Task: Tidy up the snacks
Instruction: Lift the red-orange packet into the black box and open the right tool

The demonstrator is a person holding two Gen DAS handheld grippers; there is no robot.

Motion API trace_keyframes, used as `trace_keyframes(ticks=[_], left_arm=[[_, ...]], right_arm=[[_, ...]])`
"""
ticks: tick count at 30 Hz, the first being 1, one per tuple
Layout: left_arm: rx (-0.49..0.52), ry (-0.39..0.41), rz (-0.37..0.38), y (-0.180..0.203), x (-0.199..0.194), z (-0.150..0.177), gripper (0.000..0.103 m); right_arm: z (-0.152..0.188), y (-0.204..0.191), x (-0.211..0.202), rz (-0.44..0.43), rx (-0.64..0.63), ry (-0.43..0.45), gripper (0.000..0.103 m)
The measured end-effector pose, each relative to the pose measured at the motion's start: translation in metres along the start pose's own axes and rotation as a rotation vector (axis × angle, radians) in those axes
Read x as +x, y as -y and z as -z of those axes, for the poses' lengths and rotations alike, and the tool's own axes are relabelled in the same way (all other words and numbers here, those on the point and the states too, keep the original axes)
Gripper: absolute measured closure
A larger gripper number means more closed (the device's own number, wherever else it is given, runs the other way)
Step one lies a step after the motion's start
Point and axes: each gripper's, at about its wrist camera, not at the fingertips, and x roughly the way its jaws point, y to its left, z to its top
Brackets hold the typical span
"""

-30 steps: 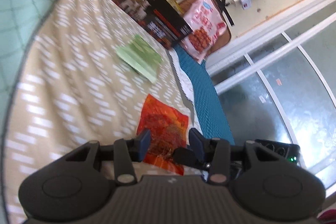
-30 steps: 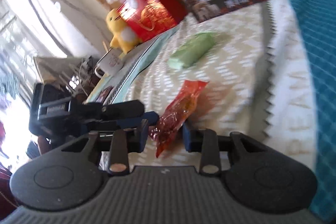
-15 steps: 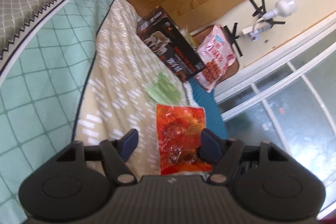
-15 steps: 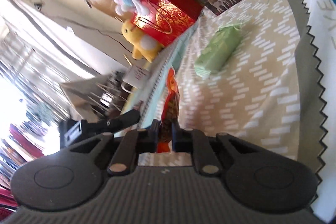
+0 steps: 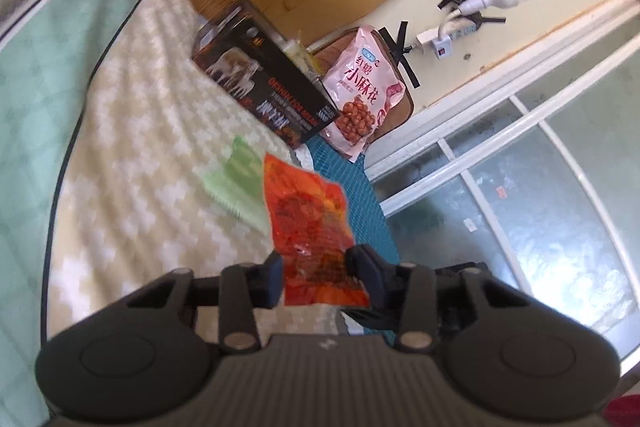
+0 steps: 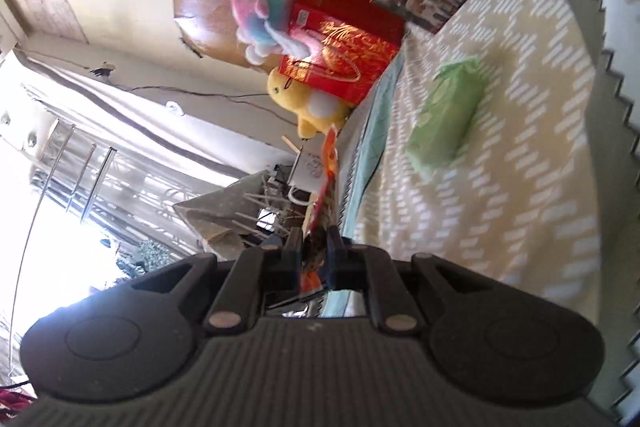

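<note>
orange packet lifted clear of the bed

lifted off the patterned beige bedspread [image 5: 132,163], where it lay flat a second ago, the crinkly orange-red plastic snack packet [image 5: 310,227] now hangs in the air between both tools. right gripper [image 6: 314,255] has gone from slightly parted around the packet's edge to clamped tight on it, and its view has rolled, so the packet shows edge-on as a thin strip. left gripper [image 5: 318,273], which stood wide half a second ago, is closing, its blue pads now just at the packet's two side edges; whether they press on it i cannot tell. flat pale green wrapped packet [image 5: 236,183] lies on the bedspread where it was, just behind the orange one in the left view. black printed cardboard box [image 5: 264,91] and pink snack bag [image 5: 362,95] stand unchanged at the far end
</note>
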Motion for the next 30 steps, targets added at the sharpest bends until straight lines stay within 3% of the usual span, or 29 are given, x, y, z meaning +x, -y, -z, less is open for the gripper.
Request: trace_keyframes(ticks=[5,10,17,21,24,30], left_arm=[[0.118,0.004,-0.031,0.021,0.021,-0.043,0.067],[0.246,0.045,-0.076,0.041,0.063,-0.105,0.064],[0.281,0.088,-0.170,0.029,0.132,-0.177,0.054],[0.254,0.074,-0.230,0.010,0.162,-0.193,0.053],[0.292,0.093,-0.294,0.009,0.171,-0.192,0.052],[0.350,0.131,-0.357,0.018,0.160,-0.182,0.051]], right_arm=[[-0.034,-0.016,-0.002,0.025,-0.092,0.050,0.089],[-0.094,-0.038,0.005,0.100,-0.232,0.133,0.089],[-0.177,-0.031,0.040,0.251,-0.380,0.195,0.087],[-0.197,-0.017,0.059,0.389,-0.467,0.198,0.082],[-0.194,-0.019,0.071,0.534,-0.623,0.226,0.069],[-0.183,-0.025,0.069,0.624,-0.734,0.309,0.063]])
